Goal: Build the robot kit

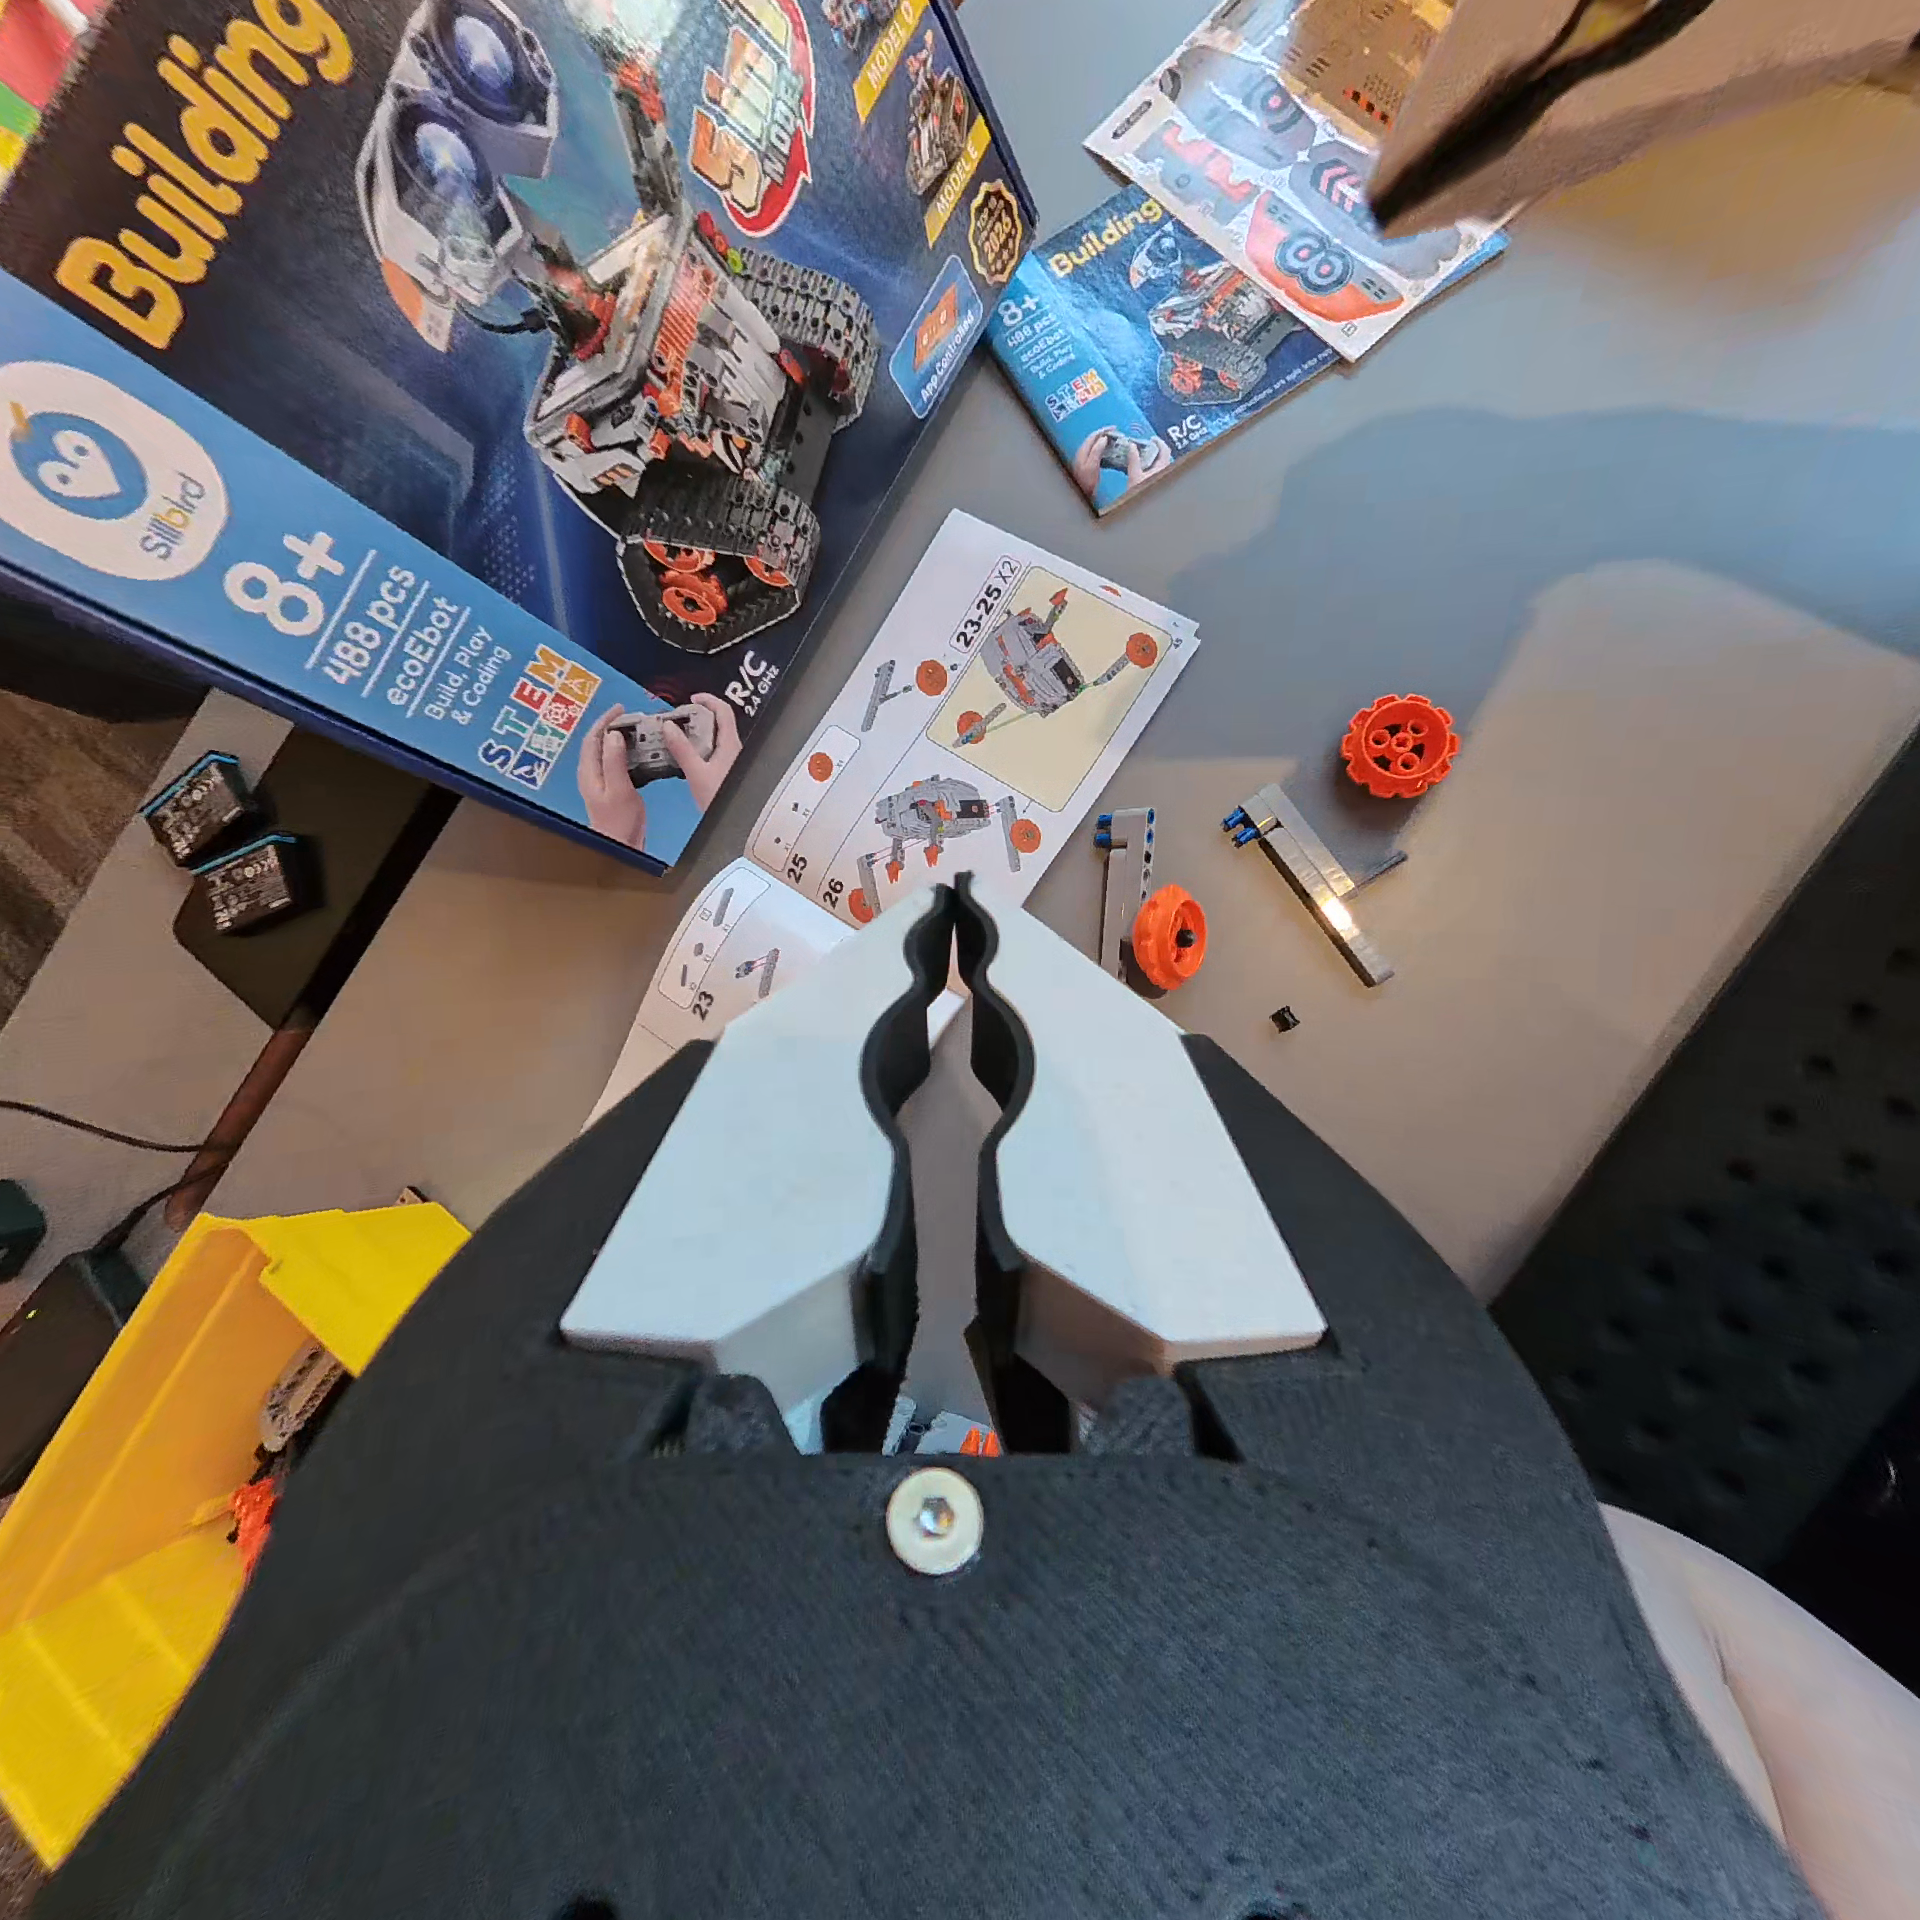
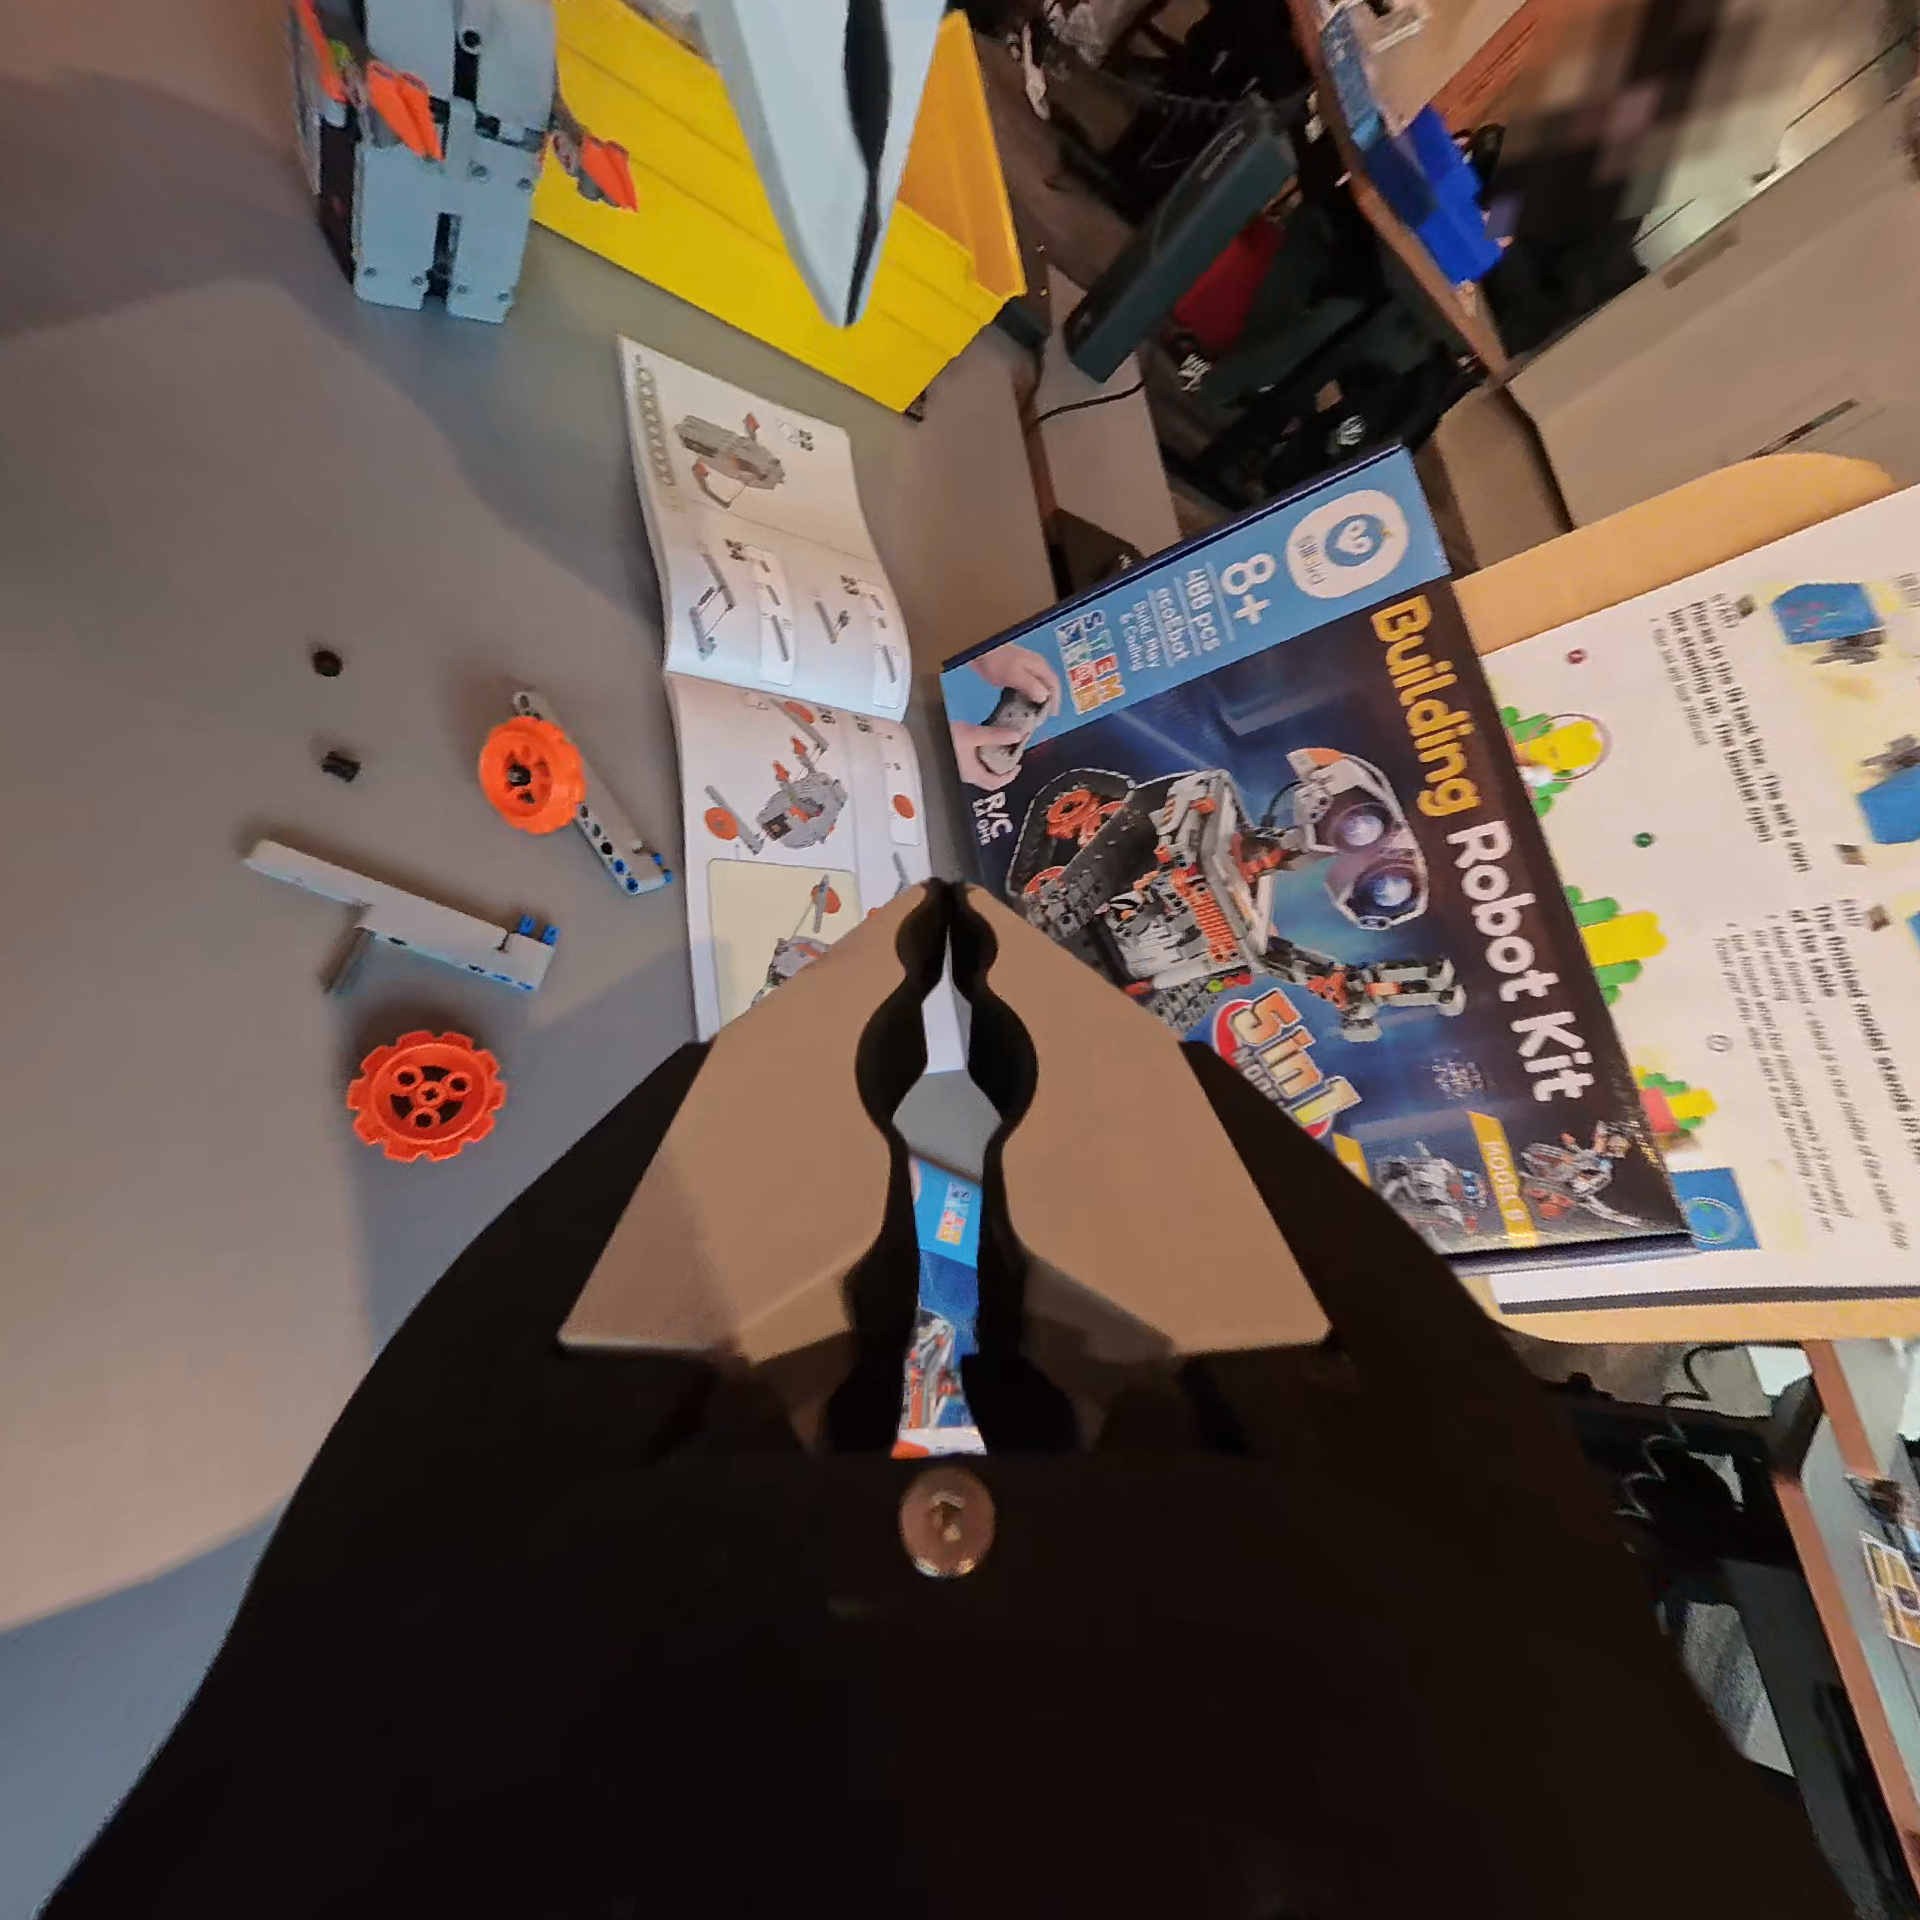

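My left gripper (image 1: 958,896) is shut and empty, held above an open instruction booklet (image 1: 966,707) on the grey table (image 1: 1558,499). My right gripper (image 2: 948,896) is shut and empty, above the same booklet (image 2: 790,665). To the side lie a loose orange gear wheel (image 1: 1398,746) (image 2: 426,1093), a grey beam with an orange wheel on it (image 1: 1155,914) (image 2: 551,781), a grey beam with blue pins and an axle (image 1: 1311,875) (image 2: 416,914), and small black bushes (image 1: 1284,1018) (image 2: 339,765). The other gripper shows blurred at the top of each view (image 1: 1621,94) (image 2: 842,145).
A large blue robot kit box (image 1: 447,343) (image 2: 1320,873) lies beside the booklet. A closed manual (image 1: 1153,343) and sticker sheet (image 1: 1278,145) lie farther off. A yellow bin (image 1: 135,1455) (image 2: 727,208), a part-built grey model (image 2: 436,156), two black battery packs (image 1: 223,842) and a printed sheet (image 2: 1745,894) surround. About 15 centimetres separates my left fingertips from my right. About 20 centimetres separates my right fingertips from the loose orange gear wheel (image 2: 426,1093). Seen from the left wrist view (image 1: 1401,742) as well.
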The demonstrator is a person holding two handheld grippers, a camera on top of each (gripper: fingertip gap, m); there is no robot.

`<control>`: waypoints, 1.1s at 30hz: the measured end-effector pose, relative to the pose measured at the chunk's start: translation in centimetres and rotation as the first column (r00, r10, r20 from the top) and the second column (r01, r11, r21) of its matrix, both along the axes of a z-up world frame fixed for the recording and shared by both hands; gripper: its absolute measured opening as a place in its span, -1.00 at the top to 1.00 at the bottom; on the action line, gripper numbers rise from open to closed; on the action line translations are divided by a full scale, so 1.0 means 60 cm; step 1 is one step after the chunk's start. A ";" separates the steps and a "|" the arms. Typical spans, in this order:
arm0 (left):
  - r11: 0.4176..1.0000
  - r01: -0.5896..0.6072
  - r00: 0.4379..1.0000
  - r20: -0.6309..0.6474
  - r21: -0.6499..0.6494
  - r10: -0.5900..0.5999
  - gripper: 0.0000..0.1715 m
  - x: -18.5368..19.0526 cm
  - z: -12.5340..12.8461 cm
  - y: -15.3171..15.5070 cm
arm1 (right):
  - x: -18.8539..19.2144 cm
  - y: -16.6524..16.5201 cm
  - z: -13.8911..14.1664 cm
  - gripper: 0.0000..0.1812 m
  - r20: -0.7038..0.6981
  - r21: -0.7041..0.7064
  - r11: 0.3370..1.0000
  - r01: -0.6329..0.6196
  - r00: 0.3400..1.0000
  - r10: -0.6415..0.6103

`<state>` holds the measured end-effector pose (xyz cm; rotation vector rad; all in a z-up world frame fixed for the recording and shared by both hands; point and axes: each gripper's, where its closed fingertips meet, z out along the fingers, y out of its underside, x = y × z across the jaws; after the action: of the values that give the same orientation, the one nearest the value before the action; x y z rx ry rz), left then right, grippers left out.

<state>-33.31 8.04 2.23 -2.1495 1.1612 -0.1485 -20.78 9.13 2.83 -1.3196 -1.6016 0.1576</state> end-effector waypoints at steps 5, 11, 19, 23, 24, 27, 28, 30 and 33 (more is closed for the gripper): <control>0.998 -0.003 0.998 0.065 0.066 -0.001 1.00 0.002 0.030 -0.002 | 0.004 0.006 -0.018 1.00 0.029 -0.038 0.999 0.006 1.000 -0.005; 0.986 -0.012 0.988 0.151 0.166 -0.014 1.00 0.006 0.071 0.003 | 0.015 0.014 -0.039 1.00 0.075 -0.069 0.997 0.030 0.997 -0.025; 0.970 -0.065 0.962 0.273 0.234 -0.001 1.00 -0.001 0.111 0.013 | 0.033 0.033 -0.074 1.00 0.175 -0.090 0.991 0.103 0.981 -0.086; 0.961 -0.074 0.948 0.317 0.265 -0.015 1.00 0.000 0.129 0.011 | 0.040 0.036 -0.089 1.00 0.212 -0.116 0.986 0.124 0.972 -0.097; 0.959 -0.075 0.945 0.328 0.273 -0.019 1.00 0.001 0.134 0.010 | 0.043 0.037 -0.093 1.00 0.224 -0.118 0.984 0.131 0.969 -0.102; 0.951 -0.079 0.927 0.372 0.299 -0.040 1.00 0.005 0.152 0.006 | 0.046 0.036 -0.101 1.00 0.249 -0.129 0.982 0.138 0.963 -0.103; 0.949 -0.079 0.919 0.391 0.306 -0.049 1.00 0.007 0.158 0.005 | 0.046 0.036 -0.103 1.00 0.254 -0.131 0.982 0.140 0.962 -0.103; 0.946 -0.077 0.903 0.425 0.314 -0.067 1.00 0.010 0.168 0.001 | 0.047 0.036 -0.105 1.00 0.260 -0.135 0.981 0.142 0.960 -0.103; 0.944 -0.086 0.882 0.465 0.319 -0.077 1.00 0.011 0.179 0.000 | 0.049 0.036 -0.108 1.00 0.267 -0.140 0.979 0.145 0.958 -0.104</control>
<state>-32.68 8.02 12.95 -1.6869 0.8240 -0.4221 -17.85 11.28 -3.65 -1.6142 -1.7443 0.0362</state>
